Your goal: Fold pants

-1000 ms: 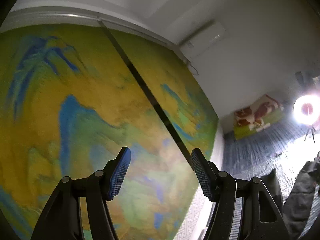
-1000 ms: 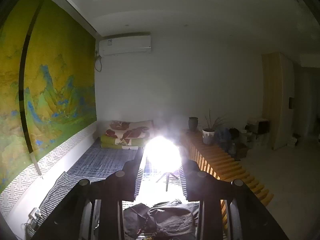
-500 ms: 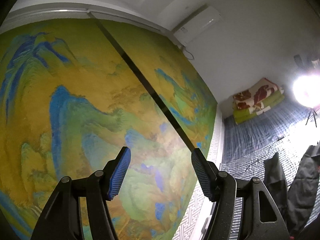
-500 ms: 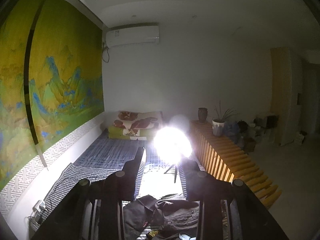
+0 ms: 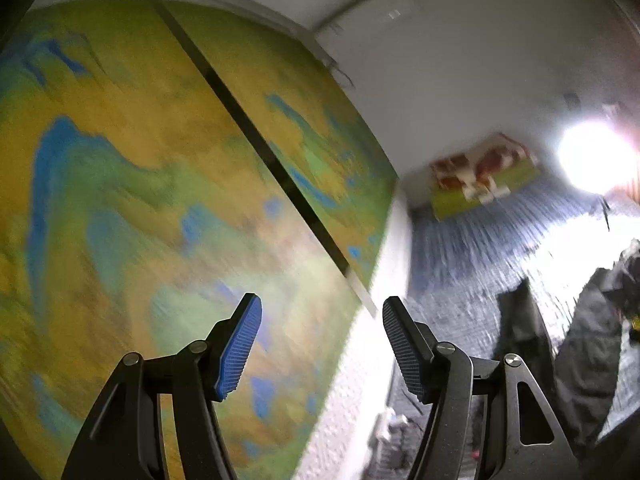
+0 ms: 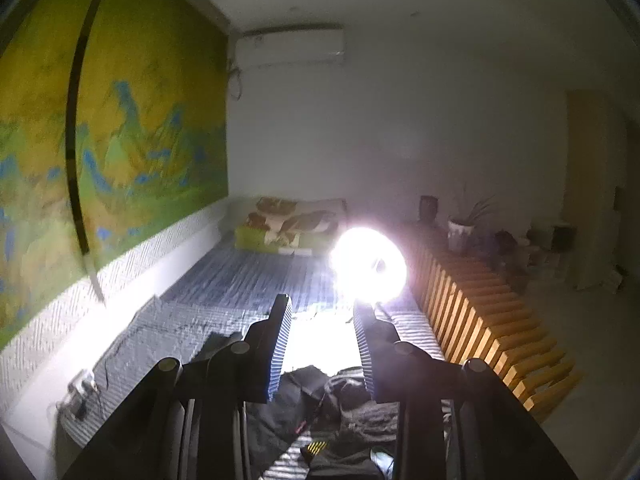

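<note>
Dark grey pants [image 6: 320,412] lie crumpled on the blue striped bed cover [image 6: 240,280], low in the right wrist view, below and just past my right gripper [image 6: 322,312]. Its fingers stand open and hold nothing. In the left wrist view the pants [image 5: 580,360] show as dark legs at the far right. My left gripper [image 5: 320,312] is open and empty, held in the air facing the wall mural [image 5: 160,180], well to the left of the pants. That view is blurred.
A bright ring lamp [image 6: 370,266] on a stand glares over the bed. A folded patterned quilt [image 6: 288,224] lies at the bed's far end. A wooden slatted bench [image 6: 480,312] with plant pots runs along the right. A power strip [image 6: 80,388] sits by the wall.
The left wrist view has swung, the quilt and pants shifting within it, now with motion blur. The right wrist view has tilted down and moved forward, showing more of the pants and bed.
</note>
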Demonstrator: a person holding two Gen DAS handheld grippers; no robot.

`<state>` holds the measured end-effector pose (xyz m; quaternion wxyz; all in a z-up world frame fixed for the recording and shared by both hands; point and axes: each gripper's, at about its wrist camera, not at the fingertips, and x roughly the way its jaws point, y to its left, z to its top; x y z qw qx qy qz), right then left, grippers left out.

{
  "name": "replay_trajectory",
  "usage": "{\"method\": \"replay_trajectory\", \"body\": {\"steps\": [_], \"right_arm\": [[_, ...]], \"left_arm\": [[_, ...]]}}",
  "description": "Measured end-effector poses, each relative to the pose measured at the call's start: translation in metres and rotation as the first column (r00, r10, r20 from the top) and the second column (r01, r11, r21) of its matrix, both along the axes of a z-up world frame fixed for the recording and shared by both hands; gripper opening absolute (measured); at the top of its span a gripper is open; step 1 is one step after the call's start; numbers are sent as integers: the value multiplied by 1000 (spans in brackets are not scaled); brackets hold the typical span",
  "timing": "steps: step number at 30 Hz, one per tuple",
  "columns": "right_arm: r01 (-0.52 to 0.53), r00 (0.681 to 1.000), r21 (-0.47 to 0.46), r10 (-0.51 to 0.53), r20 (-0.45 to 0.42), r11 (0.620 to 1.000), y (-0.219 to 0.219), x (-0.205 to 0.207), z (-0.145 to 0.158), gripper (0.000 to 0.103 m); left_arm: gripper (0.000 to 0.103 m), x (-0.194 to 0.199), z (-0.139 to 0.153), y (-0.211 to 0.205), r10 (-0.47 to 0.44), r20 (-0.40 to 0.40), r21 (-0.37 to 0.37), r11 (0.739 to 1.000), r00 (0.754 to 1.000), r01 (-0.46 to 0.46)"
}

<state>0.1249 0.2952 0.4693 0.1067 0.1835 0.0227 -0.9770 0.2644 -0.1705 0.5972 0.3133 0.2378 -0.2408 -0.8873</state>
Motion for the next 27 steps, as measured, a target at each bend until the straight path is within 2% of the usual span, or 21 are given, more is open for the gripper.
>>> {"method": "replay_trajectory", "body": {"steps": [4,7,11,15,18,20,22,23,25,27], "right_arm": [[-33,999,21,33,35,999,-16,0,-25,29],[-64,997,27,62,55,998,-26,7,-43,29],[-108,992,68,103,77,992,-37,24,-76,29],[-126,982,93,110,154,988,-38,21,-117,29],[-76,980,112,53,192,991,-25,12,-131,29],[-46,980,82,29,196,996,-8,9,-126,29],[-12,987,61,2,161,998,11,13,-115,29],[-20,987,59,10,158,998,17,15,-113,32],[-35,986,50,27,165,998,21,12,-117,38],[-51,980,57,39,195,997,17,3,-133,44]], "left_arm": [[67,-14,-76,-26,-3,111,51,999,994,-3],[67,-19,-121,-35,-21,140,111,994,990,6],[67,-25,-193,-30,-128,191,211,974,973,86],[67,-42,-249,-24,-176,243,305,947,954,97],[67,-54,-280,-8,-213,280,313,942,936,120],[67,-55,-295,6,-233,280,322,937,931,138],[69,-55,-309,16,-262,261,339,926,929,166],[70,-53,-319,20,-272,247,350,920,930,176],[72,-54,-340,24,-283,217,391,902,934,182],[73,-63,-369,17,-283,192,465,870,940,167]]}}
